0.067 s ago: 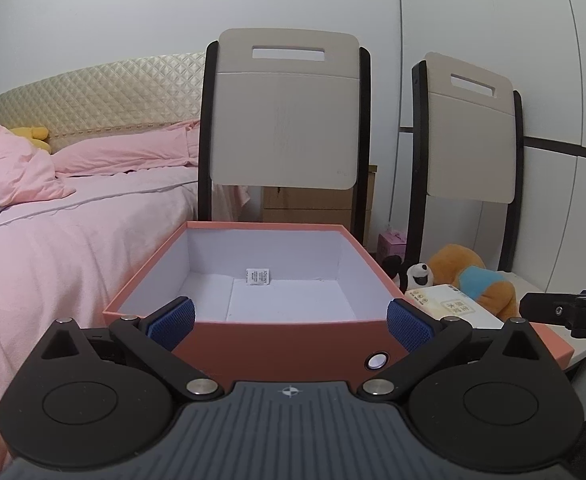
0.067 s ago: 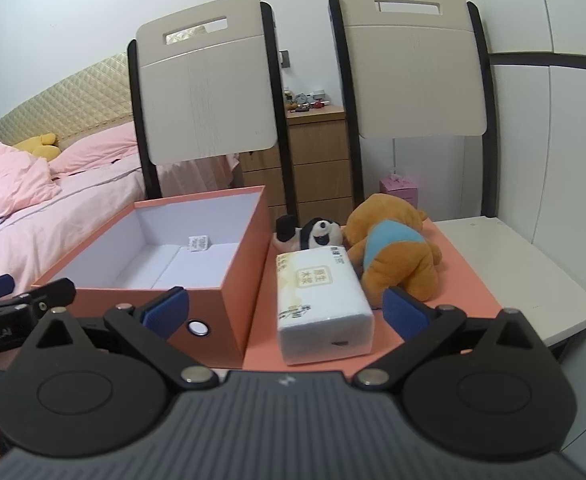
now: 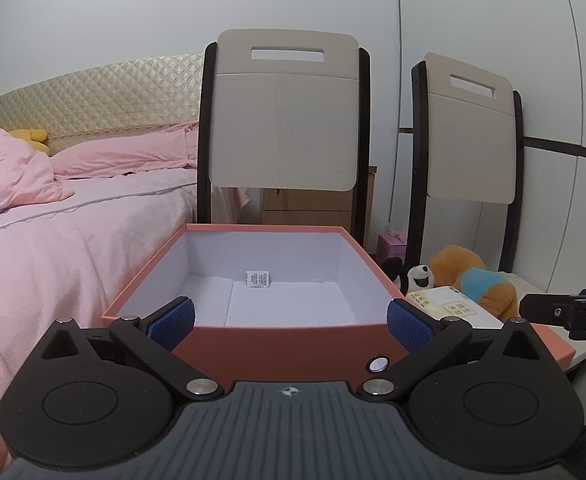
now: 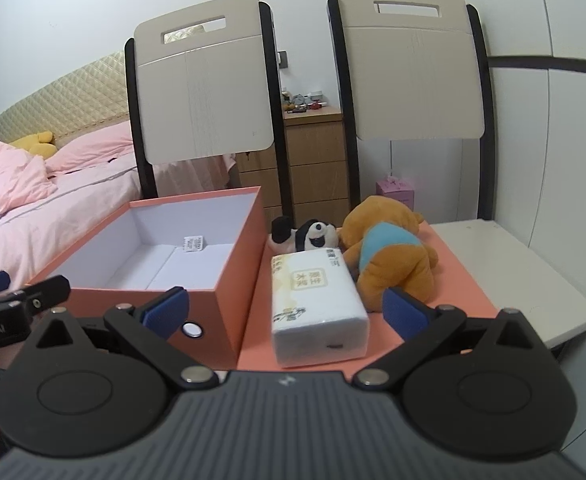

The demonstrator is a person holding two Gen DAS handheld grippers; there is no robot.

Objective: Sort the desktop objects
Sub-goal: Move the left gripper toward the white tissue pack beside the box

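An open salmon-pink box (image 3: 293, 344) (image 4: 233, 280) with a white inside stands on its flat pink lid (image 4: 465, 280); only a small white sachet (image 3: 258, 279) (image 4: 194, 244) lies in it. On the lid to its right lie a white tissue pack (image 4: 317, 300) (image 3: 453, 306), a small black-and-white plush (image 4: 307, 236) (image 3: 419, 274) and an orange plush bear with a blue shirt (image 4: 393, 252) (image 3: 477, 284). My left gripper (image 3: 291, 320) is open in front of the box's near wall. My right gripper (image 4: 287, 308) is open, just short of the tissue pack.
Two chairs (image 4: 201, 92) (image 4: 417, 72) stand behind the white table (image 4: 533, 280). A bed with pink bedding (image 3: 53, 240) lies to the left. A wooden drawer unit (image 4: 313, 160) and a small pink box (image 4: 395, 190) sit behind. The table's right edge is close.
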